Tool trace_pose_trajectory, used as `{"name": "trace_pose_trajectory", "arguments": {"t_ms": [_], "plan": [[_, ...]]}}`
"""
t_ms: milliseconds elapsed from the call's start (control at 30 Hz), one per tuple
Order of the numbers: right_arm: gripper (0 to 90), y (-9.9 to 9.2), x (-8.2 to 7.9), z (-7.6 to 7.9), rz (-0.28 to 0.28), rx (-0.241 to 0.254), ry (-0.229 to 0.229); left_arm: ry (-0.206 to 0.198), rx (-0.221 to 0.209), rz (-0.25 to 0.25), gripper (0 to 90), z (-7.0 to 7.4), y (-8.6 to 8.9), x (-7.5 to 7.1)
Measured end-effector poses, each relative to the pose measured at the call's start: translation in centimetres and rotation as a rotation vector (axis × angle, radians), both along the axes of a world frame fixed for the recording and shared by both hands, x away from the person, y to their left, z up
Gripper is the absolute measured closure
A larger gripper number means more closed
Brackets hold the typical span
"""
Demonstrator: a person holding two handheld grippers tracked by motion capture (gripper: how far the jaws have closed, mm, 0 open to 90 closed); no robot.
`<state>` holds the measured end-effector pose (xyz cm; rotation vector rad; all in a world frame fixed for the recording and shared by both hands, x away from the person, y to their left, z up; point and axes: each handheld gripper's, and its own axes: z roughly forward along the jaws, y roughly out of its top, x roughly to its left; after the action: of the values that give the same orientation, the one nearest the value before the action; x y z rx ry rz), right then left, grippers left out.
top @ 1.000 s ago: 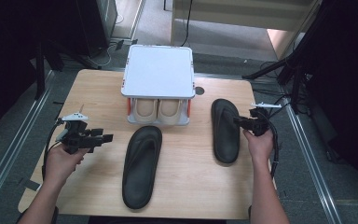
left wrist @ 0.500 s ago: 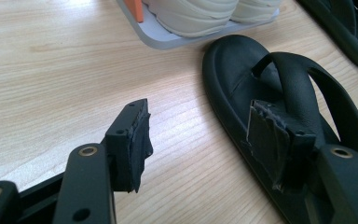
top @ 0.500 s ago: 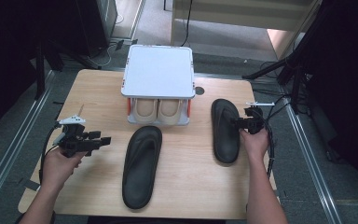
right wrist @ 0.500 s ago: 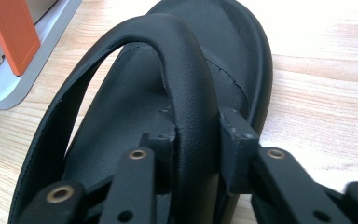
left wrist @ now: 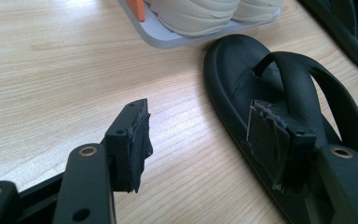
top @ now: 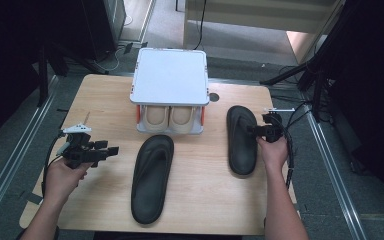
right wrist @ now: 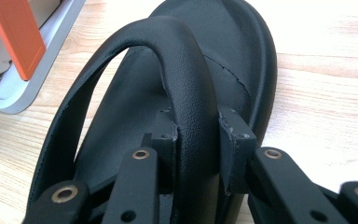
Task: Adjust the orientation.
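Right claw has just been closing, now pinching the strap of the right sandal, which lies flat on the counter. Left claw gapes wide, empty, beside the left sandal. Neither racked yet; shoe rack bottom tier is full.

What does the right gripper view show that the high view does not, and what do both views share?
Right gripper view: the right gripper closing its pads on the strap of the right sandal, seen close up.

High view: the left gripper, open; the left sandal; the rack's white top.

Both: the right sandal, the wooden table and the shoe rack.
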<state>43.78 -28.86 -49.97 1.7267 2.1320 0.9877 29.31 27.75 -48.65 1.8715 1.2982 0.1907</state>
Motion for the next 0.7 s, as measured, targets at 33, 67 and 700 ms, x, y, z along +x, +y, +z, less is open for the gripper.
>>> {"name": "trace_pose_trajectory", "arguments": {"t_ms": [33,67,700], "plan": [[72.1,0.0,0.0,0.1,0.002,0.002,0.001,0.000,-0.001,-0.002,39.6,0.0,0.0,0.0],[72.0,0.0,0.0,0.1,0.001,0.005,0.001,0.000,-0.002,-0.001,39.6,0.0,0.0,0.0],[71.6,1.4,-1.4,2.1,0.042,0.031,-0.004,0.009,-0.006,-0.002,38.9,0.0,0.0,0.1]]}}
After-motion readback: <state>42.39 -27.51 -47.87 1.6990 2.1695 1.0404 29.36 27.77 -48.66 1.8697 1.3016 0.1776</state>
